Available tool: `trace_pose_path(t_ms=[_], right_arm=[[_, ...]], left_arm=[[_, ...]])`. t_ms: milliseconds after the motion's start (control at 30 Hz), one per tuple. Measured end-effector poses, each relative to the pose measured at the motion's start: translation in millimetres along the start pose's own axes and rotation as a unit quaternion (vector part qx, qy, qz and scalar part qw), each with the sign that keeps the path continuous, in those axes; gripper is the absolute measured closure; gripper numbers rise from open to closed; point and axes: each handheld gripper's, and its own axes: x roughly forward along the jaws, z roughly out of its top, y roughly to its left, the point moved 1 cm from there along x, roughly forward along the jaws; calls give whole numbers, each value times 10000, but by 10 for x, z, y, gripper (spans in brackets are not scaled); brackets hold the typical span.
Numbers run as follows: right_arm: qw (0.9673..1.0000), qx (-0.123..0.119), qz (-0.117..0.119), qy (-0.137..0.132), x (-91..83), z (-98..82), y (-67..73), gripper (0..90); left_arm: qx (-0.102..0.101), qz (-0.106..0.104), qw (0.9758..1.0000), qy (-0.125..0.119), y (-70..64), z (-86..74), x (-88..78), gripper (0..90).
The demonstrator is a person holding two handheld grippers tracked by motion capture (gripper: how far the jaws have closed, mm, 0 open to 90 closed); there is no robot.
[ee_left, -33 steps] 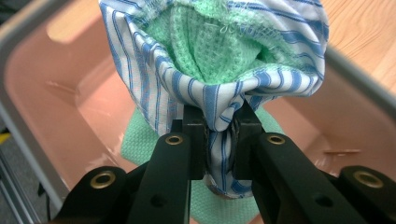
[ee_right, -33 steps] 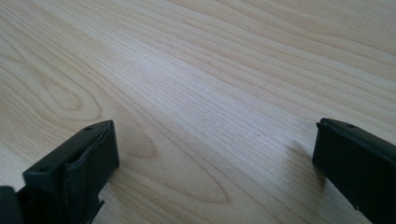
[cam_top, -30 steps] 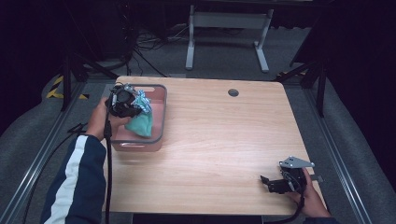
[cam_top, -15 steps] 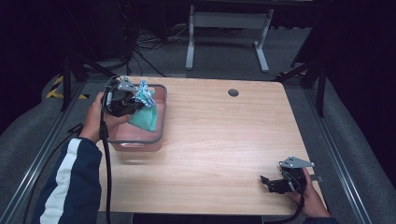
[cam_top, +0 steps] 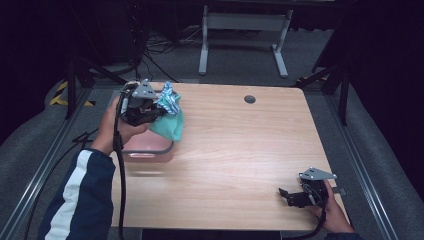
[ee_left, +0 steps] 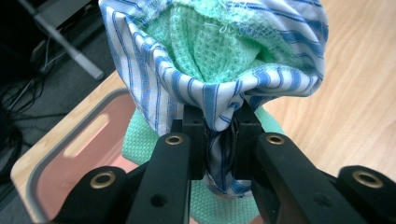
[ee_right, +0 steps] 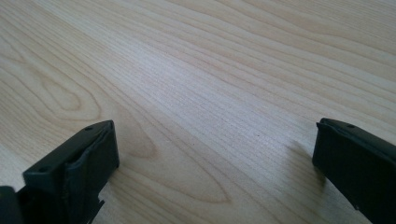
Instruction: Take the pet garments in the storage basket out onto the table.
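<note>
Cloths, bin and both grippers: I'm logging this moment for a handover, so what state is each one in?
Left gripper: shut on the striped cloth.
Striped cloth: pinched, bunched, lifted above the bin.
Green cloth: hanging with the striped cloth, draped over the bin's edge.
Bin: upright on the table; contents can't be made out.
Right gripper: open, nothing between the jaws, low over the table.

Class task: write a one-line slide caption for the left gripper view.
Left claw shut on a blue-striped cloth bundled with a green cloth, above a pink bin.
</note>
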Motion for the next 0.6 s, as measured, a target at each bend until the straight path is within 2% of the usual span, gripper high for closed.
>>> trace_pose_path(t_ms=[167,467,600], right_arm=[[10000,-7,-1,-4,1,0,-1,6],[10000,3,1,0,0,0,0,6],[10000,9,2,-3,-1,0,1,6]], left_arm=[[300,-215,9993,-18,-177,158,66,803],[520,-502,9974,-12,-379,299,279,803],[547,-638,9965,-9,-463,340,378,803]])
